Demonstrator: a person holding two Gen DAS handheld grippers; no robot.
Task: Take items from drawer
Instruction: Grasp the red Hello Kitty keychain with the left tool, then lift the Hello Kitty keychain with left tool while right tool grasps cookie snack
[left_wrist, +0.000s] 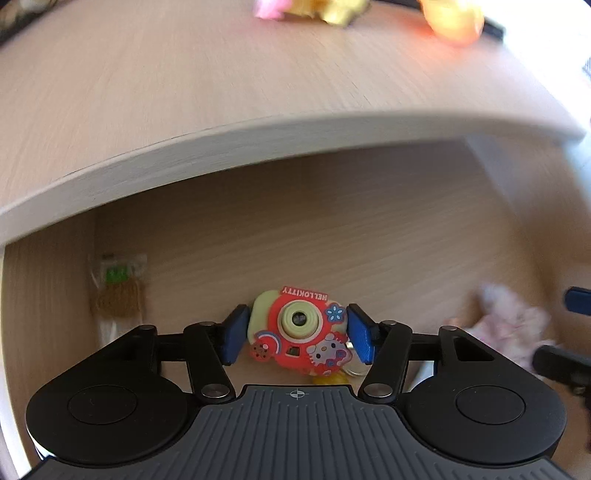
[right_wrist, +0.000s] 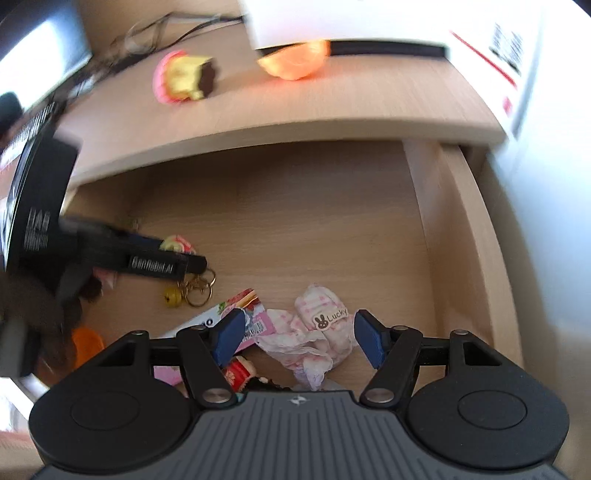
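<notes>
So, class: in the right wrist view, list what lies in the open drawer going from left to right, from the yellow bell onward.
yellow bell → gold key rings → pink snack box → pink-checked cloth bundle with the Lucky rabbit tag → drawer's right wall

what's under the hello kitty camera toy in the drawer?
Below the camera toy, in the left wrist view, a yellow bell and a metal ring peek out at its lower edge. Otherwise bare drawer floor; the rest is covered by the toy and the left tongs.
</notes>
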